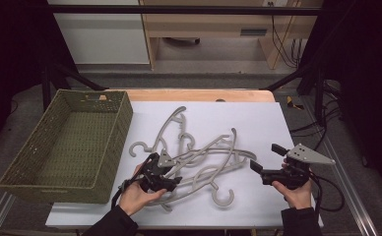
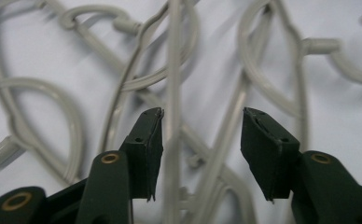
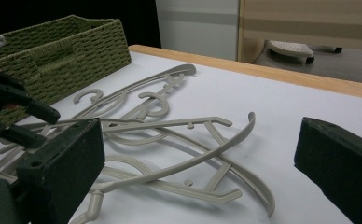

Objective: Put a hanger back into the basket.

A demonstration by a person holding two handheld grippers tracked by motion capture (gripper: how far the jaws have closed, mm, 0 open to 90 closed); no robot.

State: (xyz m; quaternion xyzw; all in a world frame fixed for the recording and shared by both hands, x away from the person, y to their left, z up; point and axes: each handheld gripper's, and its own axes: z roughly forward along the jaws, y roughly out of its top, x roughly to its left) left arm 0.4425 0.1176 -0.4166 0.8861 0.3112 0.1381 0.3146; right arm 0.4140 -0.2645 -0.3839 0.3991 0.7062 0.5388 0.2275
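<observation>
So, your left gripper (image 2: 202,154) has its fingers wide apart around one thin bar of the tangled plastic hangers (image 1: 199,157) mid-surface; right gripper (image 1: 270,160) gapes empty. They look light, stiff, snaggy: pinch a straight bar.

Setting: a lab-style recording bay — not a home.
Frame: black metal struts (image 1: 307,69) and a dark crossbar (image 1: 179,10) ring the worktop (image 1: 258,123), which is covered in white sheet.
Floor: grey, with loose black cables (image 1: 285,44) trailing at right.
Background: pale wood furniture (image 1: 213,24) and a white cabinet (image 1: 100,34) — plain, institutional fittings.
</observation>
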